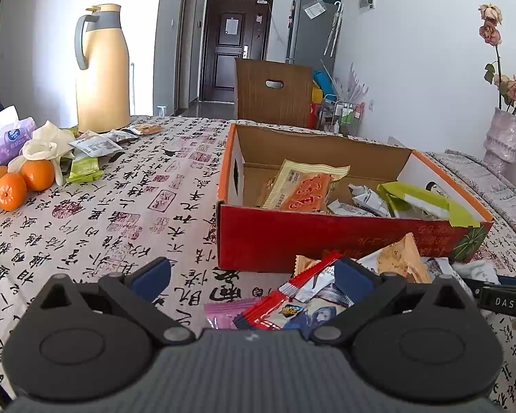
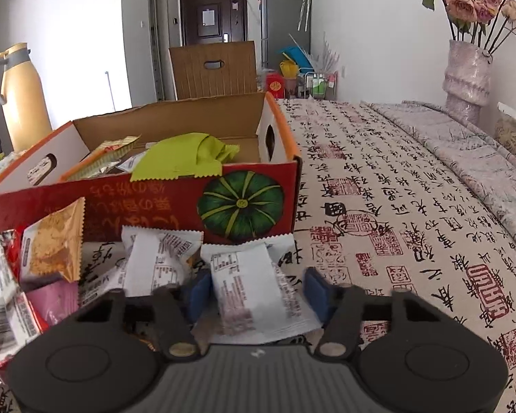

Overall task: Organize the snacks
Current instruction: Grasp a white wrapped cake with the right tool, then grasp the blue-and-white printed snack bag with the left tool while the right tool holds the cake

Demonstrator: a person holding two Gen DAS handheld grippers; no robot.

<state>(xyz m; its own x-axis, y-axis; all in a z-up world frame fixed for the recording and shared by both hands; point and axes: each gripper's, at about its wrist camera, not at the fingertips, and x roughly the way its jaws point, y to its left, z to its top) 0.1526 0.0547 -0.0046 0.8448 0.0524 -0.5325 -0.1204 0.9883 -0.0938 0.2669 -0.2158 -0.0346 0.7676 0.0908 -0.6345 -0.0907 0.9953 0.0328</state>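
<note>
While my right gripper (image 2: 254,292) straddles a white snack packet (image 2: 254,285) before the red box (image 2: 161,203), fingers wide, I'd close squarely across its middle — probably not touching yet. My left gripper (image 1: 253,273) hovers open over the red-striped packet (image 1: 285,296) — idle.

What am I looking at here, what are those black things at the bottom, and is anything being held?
Those are two hand-held grippers, each carrying its own camera. One picture looks along the left gripper, the other along the right gripper. Both are open. The left one hovers over a red-striped packet without gripping it. A white packet lies between the right one's blue pads, not squeezed. On the printed tablecloth stands a red cardboard box, partly filled with snacks. Oranges and a thermos jug sit farther left.
</note>
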